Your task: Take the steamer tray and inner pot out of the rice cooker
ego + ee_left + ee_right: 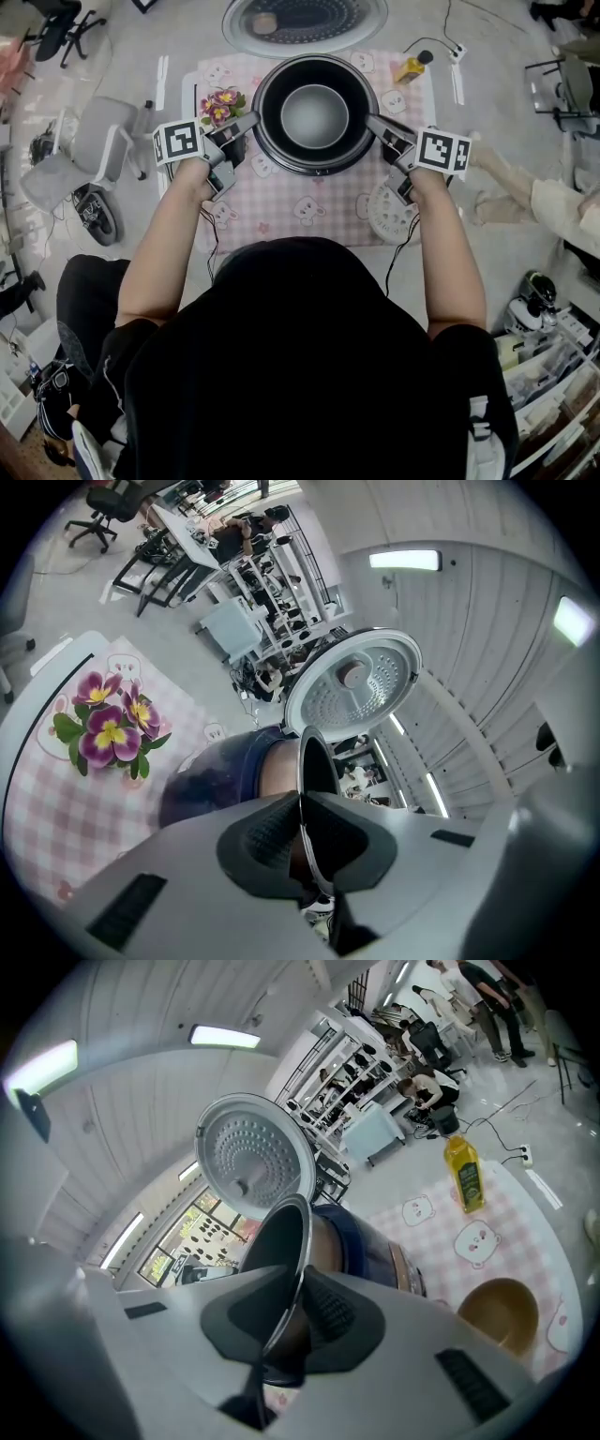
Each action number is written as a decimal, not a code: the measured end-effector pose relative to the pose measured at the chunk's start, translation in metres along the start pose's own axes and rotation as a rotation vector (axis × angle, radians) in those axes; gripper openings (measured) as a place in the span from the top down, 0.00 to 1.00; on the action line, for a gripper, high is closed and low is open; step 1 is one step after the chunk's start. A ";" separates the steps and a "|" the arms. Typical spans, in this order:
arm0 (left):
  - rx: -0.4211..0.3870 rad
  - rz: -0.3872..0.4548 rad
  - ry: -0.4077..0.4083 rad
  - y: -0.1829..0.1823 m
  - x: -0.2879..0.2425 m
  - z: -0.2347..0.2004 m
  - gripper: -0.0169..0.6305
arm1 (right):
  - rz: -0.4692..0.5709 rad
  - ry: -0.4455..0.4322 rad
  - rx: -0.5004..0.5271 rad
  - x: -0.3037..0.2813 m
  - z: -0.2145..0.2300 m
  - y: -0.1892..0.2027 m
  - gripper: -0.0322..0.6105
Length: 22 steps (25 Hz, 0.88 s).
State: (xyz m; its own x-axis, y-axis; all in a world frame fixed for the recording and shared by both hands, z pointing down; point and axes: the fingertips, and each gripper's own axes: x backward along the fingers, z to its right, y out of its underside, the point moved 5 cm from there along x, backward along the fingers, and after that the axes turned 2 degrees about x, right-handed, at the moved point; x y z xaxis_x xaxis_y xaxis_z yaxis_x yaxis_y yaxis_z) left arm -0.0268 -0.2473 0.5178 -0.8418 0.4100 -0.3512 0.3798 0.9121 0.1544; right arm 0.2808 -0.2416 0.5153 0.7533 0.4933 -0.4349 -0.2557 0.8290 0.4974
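The dark inner pot [314, 114] sits in the round rice cooker [265, 141] on the pink checked tablecloth. My left gripper [251, 120] is shut on the pot's left rim. My right gripper [373, 122] is shut on its right rim. In the left gripper view the thin rim [316, 761] runs between the pads of the left gripper [302, 832]. The right gripper view shows the same rim [292, 1232] pinched in the right gripper [291, 1321], with the pot's coppery wall above the blue cooker body [375, 1246]. A white perforated steamer tray [384, 214] lies on the cloth under my right wrist.
The cooker's lid [305, 19] stands open at the far side. A pot of purple flowers [221, 103] sits left of the cooker, close to my left gripper. A yellow oil bottle [411, 67] stands at the far right. A tan bowl [497, 1314] is beside the cooker. Chairs surround the table.
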 end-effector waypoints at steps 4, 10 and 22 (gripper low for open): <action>-0.124 -0.023 0.042 -0.002 -0.002 0.006 0.92 | 0.023 -0.012 0.006 0.004 -0.008 -0.004 0.87; -0.054 0.007 0.023 -0.001 0.013 0.026 0.92 | 0.059 -0.070 0.042 0.014 -0.034 -0.015 0.88; -0.125 0.049 0.062 -0.003 0.064 0.057 0.92 | 0.119 -0.126 0.168 0.034 -0.111 -0.021 0.88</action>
State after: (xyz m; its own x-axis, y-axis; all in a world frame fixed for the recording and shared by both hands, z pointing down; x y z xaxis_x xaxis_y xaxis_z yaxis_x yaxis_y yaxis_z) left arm -0.0599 -0.2237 0.4423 -0.8467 0.4504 -0.2832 0.3741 0.8825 0.2849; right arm 0.2447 -0.2130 0.4072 0.7961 0.5397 -0.2737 -0.2510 0.7061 0.6622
